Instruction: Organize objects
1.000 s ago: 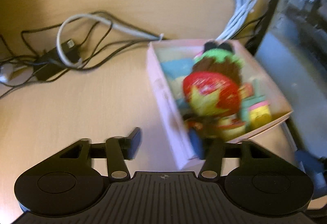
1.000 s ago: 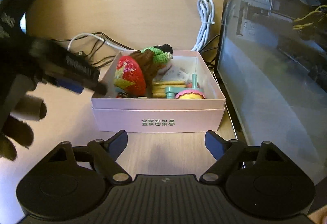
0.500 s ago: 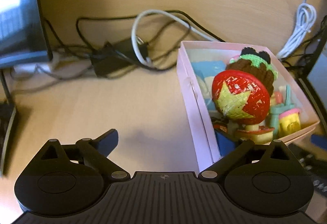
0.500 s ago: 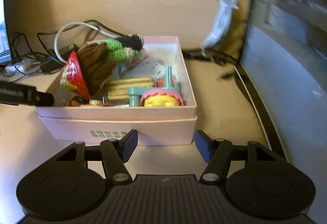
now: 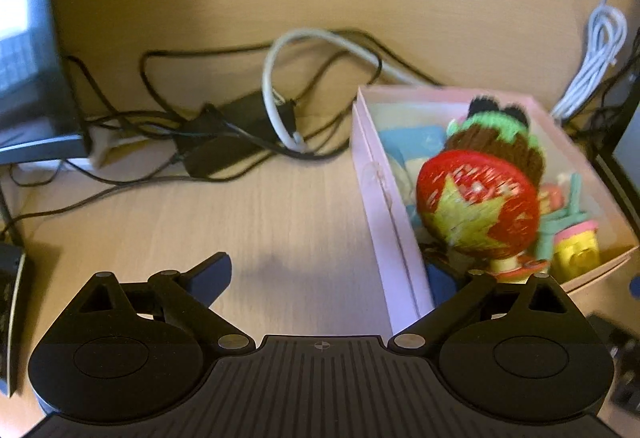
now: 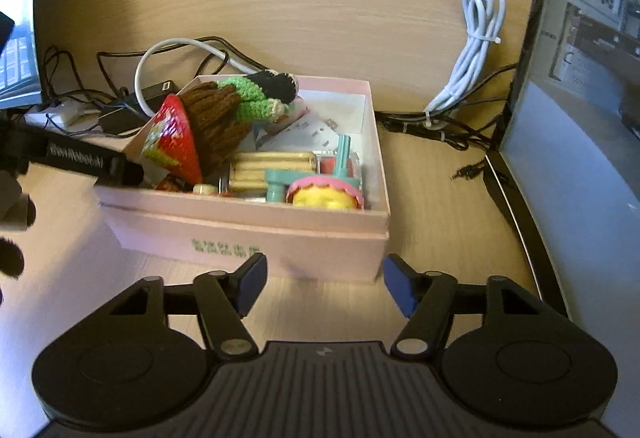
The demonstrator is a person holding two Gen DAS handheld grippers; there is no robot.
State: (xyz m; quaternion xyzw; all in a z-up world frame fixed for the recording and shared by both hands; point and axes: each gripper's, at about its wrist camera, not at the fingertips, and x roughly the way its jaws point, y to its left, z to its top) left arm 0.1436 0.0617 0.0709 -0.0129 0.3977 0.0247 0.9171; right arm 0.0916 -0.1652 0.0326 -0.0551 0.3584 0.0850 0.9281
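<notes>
On the desk: a shallow pink cardboard box [image 6: 248, 234] sits on the light wood desk [image 5: 248, 214], centre of the right-wrist view and right side of the left-wrist view.
Box contents: a red woven strawberry-patterned disc [image 5: 478, 208] leaning against a brown and green crocheted doll [image 6: 224, 110]; a ribbed yellow block [image 6: 272, 168]; a teal plastic piece [image 6: 280, 180]; a yellow toy with a pink frill [image 6: 326, 194] in the box's near right corner.
Left gripper [image 5: 326, 274]: fingers spread wide, gripping nothing; the left finger [image 5: 212, 276] is over bare desk, the right one is down inside the box at its near wall, below the disc, so the wall stands between them untouched.
Right gripper [image 6: 324, 284]: fingers are opening, nothing between them but desk; tips sit just in front of the box's printed front wall, not touching it.
Behind the box: tangled black cables [image 5: 224, 134] with a grey loop of cord [image 6: 160, 66], upper left.
Upper right: a bundled white cable [image 6: 474, 46] beside a grey computer case [image 6: 580, 78].
</notes>
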